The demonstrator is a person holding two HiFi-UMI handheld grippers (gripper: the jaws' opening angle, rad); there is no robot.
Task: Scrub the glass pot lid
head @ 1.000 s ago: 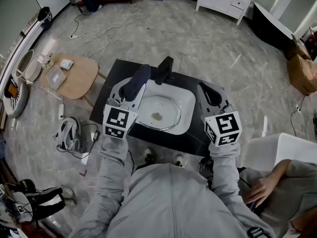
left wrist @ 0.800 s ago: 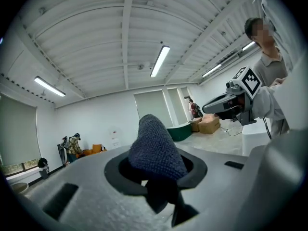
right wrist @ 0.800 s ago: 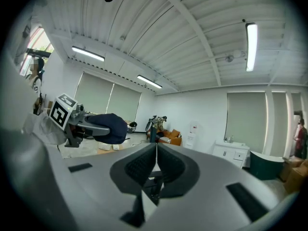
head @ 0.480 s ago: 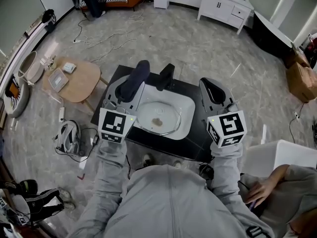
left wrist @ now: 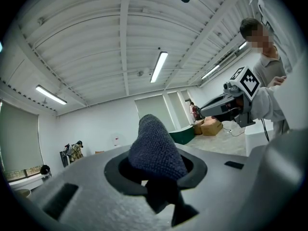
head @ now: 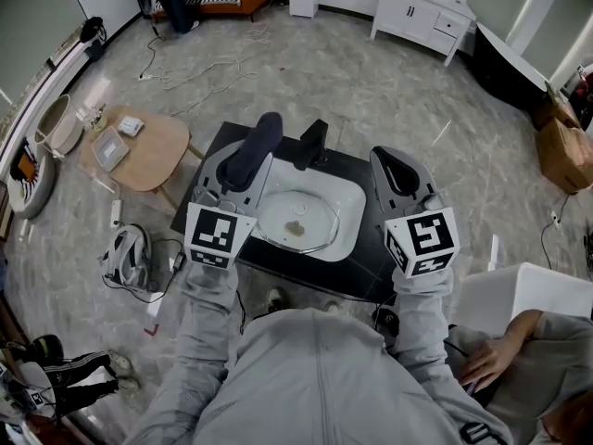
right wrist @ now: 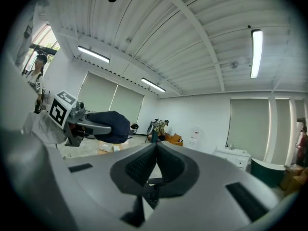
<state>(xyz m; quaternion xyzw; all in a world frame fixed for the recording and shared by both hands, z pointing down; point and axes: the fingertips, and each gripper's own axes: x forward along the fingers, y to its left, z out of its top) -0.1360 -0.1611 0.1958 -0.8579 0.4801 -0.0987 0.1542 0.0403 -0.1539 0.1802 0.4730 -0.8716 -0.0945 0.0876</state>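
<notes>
The glass pot lid (head: 298, 217) lies flat in a white basin (head: 348, 208) on the black table (head: 357, 260), with a brown smear at its middle. My left gripper (head: 258, 141) hovers over the basin's left rim, shut on a dark blue scrubbing cloth (head: 248, 161). The left gripper view looks up at the ceiling, with the cloth (left wrist: 156, 150) bulging out between the jaws. My right gripper (head: 395, 167) is over the table right of the basin. Its jaws are pressed together with nothing between them in the right gripper view (right wrist: 155, 163).
A black upright fixture (head: 312, 144) stands at the basin's far edge. A round wooden side table (head: 139, 146) is to the left, with a bag (head: 125, 253) and cables on the floor. A seated person (head: 519, 341) and a white box (head: 519, 281) are at the right.
The head view has shifted a little. Both grippers stay almost where they were, and the cloth remains in the left one.
</notes>
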